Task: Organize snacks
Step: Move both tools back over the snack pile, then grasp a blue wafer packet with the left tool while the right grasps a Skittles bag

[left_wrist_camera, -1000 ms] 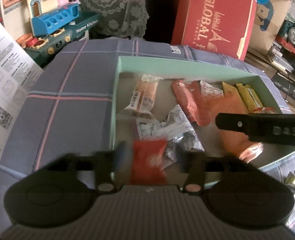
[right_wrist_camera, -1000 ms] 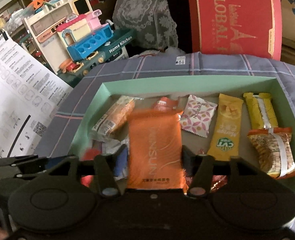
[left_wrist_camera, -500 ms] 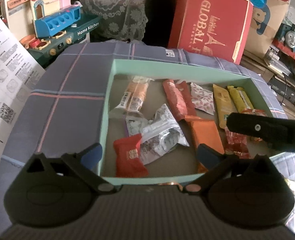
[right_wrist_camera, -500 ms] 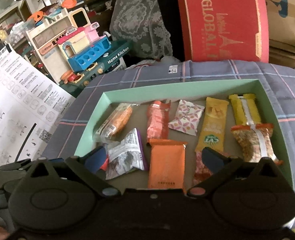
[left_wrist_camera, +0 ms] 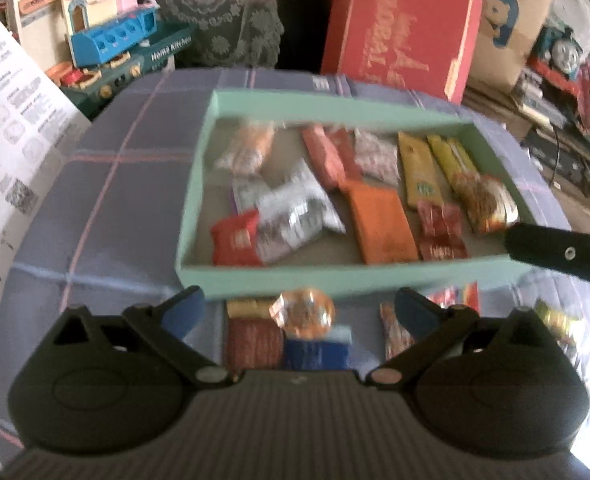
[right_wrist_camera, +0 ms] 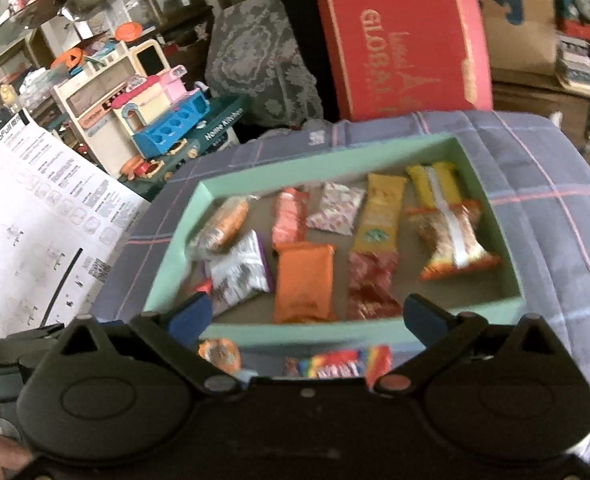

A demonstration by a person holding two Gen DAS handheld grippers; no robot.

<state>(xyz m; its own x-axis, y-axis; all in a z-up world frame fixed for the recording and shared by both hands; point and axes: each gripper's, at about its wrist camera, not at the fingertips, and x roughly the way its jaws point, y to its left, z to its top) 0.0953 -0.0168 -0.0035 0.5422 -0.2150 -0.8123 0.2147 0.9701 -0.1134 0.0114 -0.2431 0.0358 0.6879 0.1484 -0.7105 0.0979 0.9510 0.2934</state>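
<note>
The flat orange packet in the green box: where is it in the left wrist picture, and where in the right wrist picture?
Left wrist view: the orange packet lies right of centre, near the front wall of the green box.
Right wrist view: the orange packet lies at centre, again near the front wall of the green box.
Shared landmark: the red box behind the table.

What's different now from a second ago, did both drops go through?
Yes. The left gripper let go of the red packet and the right gripper let go of the orange packet; both lie in the green box. Both sets of jaws now stand wide and empty, pulled back to loose snacks in front. The other packets stayed put.
</note>
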